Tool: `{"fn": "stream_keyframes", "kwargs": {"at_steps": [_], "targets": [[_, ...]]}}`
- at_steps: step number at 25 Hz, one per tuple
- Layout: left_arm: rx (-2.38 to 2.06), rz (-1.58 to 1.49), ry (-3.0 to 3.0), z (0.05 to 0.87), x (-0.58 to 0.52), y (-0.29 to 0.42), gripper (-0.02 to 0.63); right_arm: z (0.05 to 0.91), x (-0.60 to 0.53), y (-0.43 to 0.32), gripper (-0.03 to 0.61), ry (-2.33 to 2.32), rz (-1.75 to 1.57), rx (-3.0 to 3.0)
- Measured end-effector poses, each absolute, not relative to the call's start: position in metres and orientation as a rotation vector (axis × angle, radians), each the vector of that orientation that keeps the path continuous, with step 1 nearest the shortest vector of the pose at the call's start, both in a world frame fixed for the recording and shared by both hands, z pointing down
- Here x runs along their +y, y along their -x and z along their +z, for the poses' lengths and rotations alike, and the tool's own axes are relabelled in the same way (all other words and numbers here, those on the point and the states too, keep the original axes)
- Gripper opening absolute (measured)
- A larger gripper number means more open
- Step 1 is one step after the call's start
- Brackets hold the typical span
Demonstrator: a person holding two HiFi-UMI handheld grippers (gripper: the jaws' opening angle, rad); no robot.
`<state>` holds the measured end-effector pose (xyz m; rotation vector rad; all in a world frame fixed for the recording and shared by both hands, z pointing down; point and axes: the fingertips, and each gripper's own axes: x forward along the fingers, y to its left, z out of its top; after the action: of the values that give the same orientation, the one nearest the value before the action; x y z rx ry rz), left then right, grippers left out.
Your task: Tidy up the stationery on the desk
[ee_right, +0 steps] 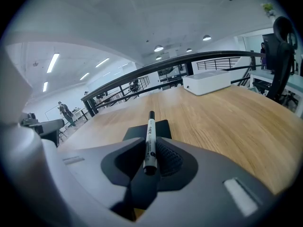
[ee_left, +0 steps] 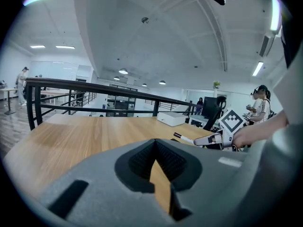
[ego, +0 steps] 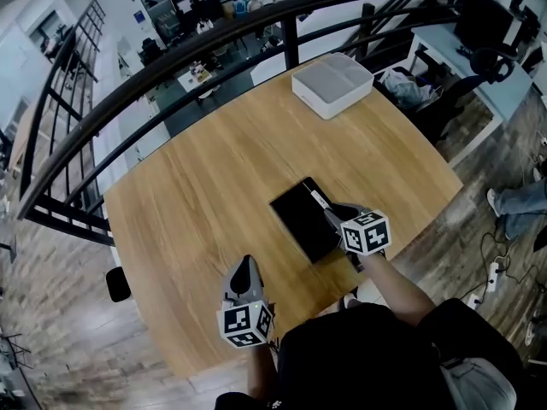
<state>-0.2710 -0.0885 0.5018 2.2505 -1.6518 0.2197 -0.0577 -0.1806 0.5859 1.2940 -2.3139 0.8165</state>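
Observation:
A white marker pen with a black cap (ee_right: 150, 141) lies gripped between the jaws of my right gripper (ee_right: 151, 162), its tip pointing forward. In the head view that right gripper (ego: 329, 214) hovers over the right edge of a flat black case (ego: 303, 219) in the middle of the wooden desk (ego: 214, 169), and the pen (ego: 319, 199) sticks out over the case. My left gripper (ego: 245, 267) hangs near the desk's front edge, left of the case. Its jaws meet at the tips with nothing between them (ee_left: 155, 145). The left gripper view also catches the pen (ee_left: 184, 138) and the right gripper (ee_left: 222, 136).
A white rectangular box (ego: 332, 84) stands at the desk's far edge. A black railing (ego: 214, 45) runs behind the desk, with a drop to a lower floor beyond it. Another desk with an office chair (ego: 479, 67) stands to the far right.

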Motion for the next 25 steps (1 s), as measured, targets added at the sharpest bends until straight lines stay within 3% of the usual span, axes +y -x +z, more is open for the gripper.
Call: {"fn": "stream_keyframes", "kwargs": {"at_steps": [25], "targets": [[-1.747,0.288,-2.17,0.506,-0.087,0.236,-0.003,0.636,-0.197,0.007,0.081,-1.219,0.881,-2.229]]}}
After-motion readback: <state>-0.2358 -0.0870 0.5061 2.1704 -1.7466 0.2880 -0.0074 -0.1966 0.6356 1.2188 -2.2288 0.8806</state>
